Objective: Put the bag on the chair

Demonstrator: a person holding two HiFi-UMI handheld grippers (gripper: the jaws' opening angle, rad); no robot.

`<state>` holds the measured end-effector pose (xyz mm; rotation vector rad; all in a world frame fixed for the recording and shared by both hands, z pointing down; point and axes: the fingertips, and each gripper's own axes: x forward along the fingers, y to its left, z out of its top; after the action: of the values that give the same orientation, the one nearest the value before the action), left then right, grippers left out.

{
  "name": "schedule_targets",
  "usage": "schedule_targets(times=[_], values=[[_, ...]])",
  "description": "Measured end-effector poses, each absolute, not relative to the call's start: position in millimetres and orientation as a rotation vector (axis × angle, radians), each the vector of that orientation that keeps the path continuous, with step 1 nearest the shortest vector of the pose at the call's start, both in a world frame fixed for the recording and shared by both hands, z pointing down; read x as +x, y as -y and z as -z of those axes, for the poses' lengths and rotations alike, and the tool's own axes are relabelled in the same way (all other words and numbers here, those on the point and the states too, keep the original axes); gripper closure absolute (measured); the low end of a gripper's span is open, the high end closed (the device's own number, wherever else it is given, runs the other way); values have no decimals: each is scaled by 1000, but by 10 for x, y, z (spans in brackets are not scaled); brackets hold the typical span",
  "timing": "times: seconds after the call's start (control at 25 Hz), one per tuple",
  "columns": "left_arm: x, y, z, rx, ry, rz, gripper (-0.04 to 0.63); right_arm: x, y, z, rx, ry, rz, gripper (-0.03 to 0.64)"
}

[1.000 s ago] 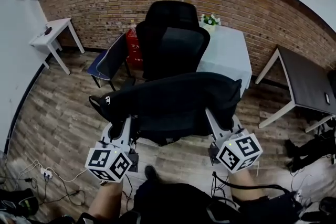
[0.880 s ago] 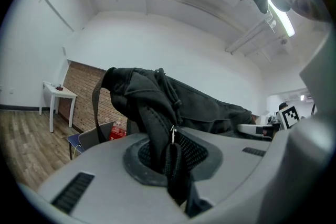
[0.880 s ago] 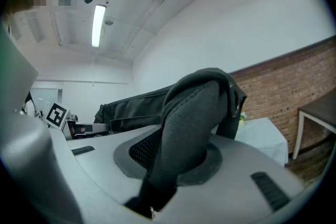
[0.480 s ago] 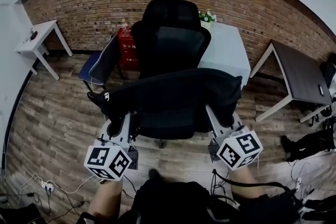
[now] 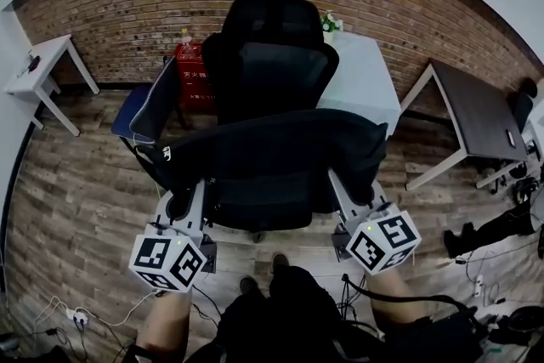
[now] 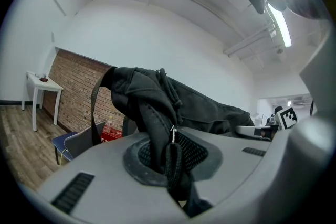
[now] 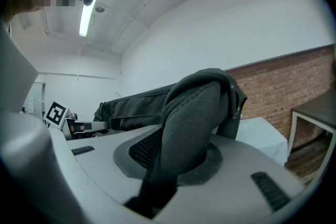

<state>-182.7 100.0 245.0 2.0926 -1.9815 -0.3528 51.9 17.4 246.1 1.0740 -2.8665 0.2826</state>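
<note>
A long black bag (image 5: 272, 150) hangs stretched between my two grippers, just above the seat of a black office chair (image 5: 276, 55). My left gripper (image 5: 184, 204) is shut on the bag's left end, where black fabric (image 6: 152, 113) and a zipper pull sit between the jaws. At the other end my right gripper (image 5: 359, 198) is shut on a padded strap (image 7: 189, 118) of the bag. The chair's backrest rises behind the bag and the seat (image 5: 263, 201) shows below it.
A white table (image 5: 361, 81) with a small flower pot stands behind the chair on the right, a dark desk (image 5: 480, 119) farther right. A blue folding chair (image 5: 149, 106) and a red crate (image 5: 191, 74) stand at the left, a small white side table (image 5: 38, 68) farther left. Cables lie on the wooden floor.
The view has come closer to the chair and shifted, so the chair sits more to the left. The bag stays held between both grippers, about as before.
</note>
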Motion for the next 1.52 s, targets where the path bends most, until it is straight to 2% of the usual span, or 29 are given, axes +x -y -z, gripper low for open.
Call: schedule_targets(times=[0.84, 1.52], values=[[-1811, 700, -2679, 2058, 1982, 214, 549, 524, 1480, -2815, 1058, 2879, -349, 529], [-2108, 1376, -3040, 2113, 1857, 122, 549, 274, 1959, -3139, 1191, 2768, -405, 528]])
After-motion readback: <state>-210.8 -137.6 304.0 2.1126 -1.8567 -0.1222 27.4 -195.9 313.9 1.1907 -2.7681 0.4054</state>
